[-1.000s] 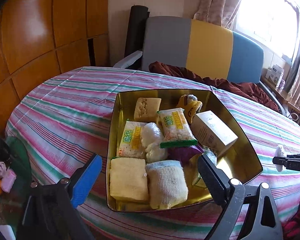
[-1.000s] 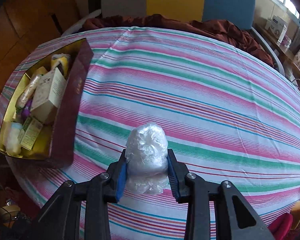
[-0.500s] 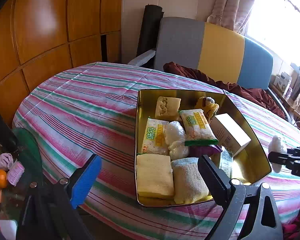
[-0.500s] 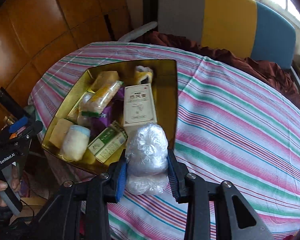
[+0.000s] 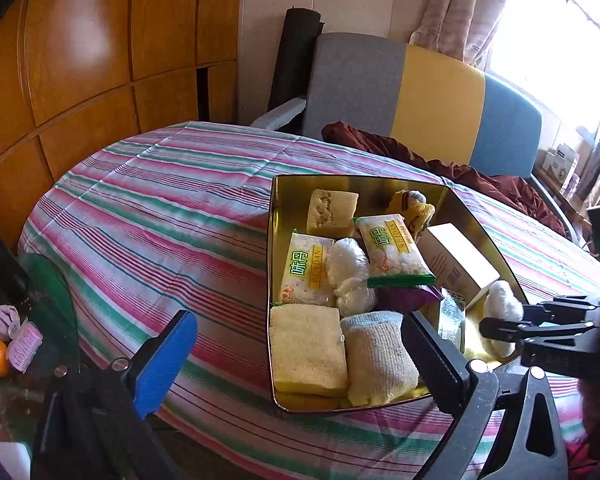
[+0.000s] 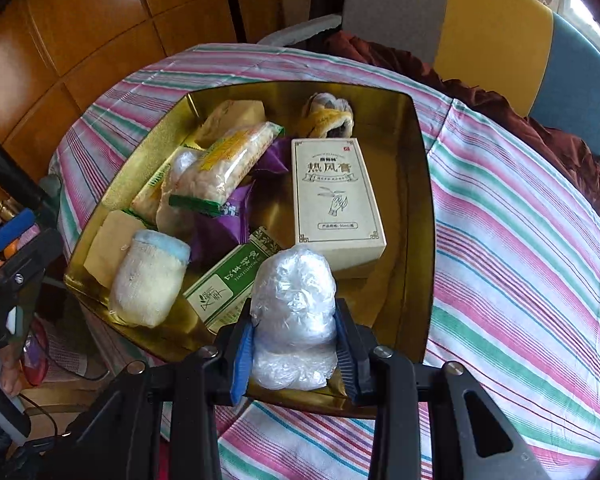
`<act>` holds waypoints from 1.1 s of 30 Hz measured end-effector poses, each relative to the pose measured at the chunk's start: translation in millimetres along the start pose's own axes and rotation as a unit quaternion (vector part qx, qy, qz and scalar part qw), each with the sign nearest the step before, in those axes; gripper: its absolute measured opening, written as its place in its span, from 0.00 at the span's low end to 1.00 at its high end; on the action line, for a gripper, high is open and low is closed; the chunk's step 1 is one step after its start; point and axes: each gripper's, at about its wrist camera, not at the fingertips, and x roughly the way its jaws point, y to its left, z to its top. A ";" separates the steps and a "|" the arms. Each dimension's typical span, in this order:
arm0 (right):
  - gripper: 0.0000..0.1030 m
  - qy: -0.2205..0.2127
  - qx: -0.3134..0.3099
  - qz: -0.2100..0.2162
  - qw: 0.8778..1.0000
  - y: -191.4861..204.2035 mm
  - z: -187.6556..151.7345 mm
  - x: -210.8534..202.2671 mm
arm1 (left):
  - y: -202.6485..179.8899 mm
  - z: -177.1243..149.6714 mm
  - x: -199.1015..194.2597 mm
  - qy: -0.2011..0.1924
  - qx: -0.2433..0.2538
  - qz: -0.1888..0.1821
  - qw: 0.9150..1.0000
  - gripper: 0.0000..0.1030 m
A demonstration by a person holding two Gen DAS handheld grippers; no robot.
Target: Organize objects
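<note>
Right gripper is clamped on the crinkled clear-plastic bundle, blue pads biting its lower half; it's soft and springy, so the top balloons above the jaws. It hangs over the near edge of the gold tin, at about 6 o'clock in the right wrist view. Judgement: step in hand is dropping the bundle into the tin. Free floor looks to be at 4–5 o'clock inside the tin, between the cream carton and the right wall; aim there, go low before release, since a light plastic wad may bounce or roll off the green box at 7 o'clock. Open slowly; film may cling to the pads. Left gripper is empty, jaws opening to full width, hovering off the tin's near-left corner; nothing between them. Rest of the tin: rolled sock-like cloth with blue cuff, fuzzy; yellow sponge block, porous, square; glossy rice-cracker packs, pillow-shaped; purple foil wrapper, creased. Tin walls are mirror-smooth, rigid. It sits on the striped tablecloth, lightly wrinkled cotton.
</note>
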 end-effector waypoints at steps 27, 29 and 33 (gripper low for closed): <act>0.64 -0.056 0.044 -0.039 0.997 3.9 -14.2 -24.3 | -20.7 3.5 -10.3 -0.006 0.009 0.050 0.999 1.00; 0.65 -0.074 0.048 -0.049 0.995 7.7 -17.0 -31.4 | -21.1 2.2 -14.4 -0.012 0.004 0.046 0.999 1.00; 0.67 -0.107 0.060 -0.072 0.990 12.5 -21.7 -43.4 | -21.7 -2.7 -23.5 -0.021 -0.006 0.029 0.999 1.00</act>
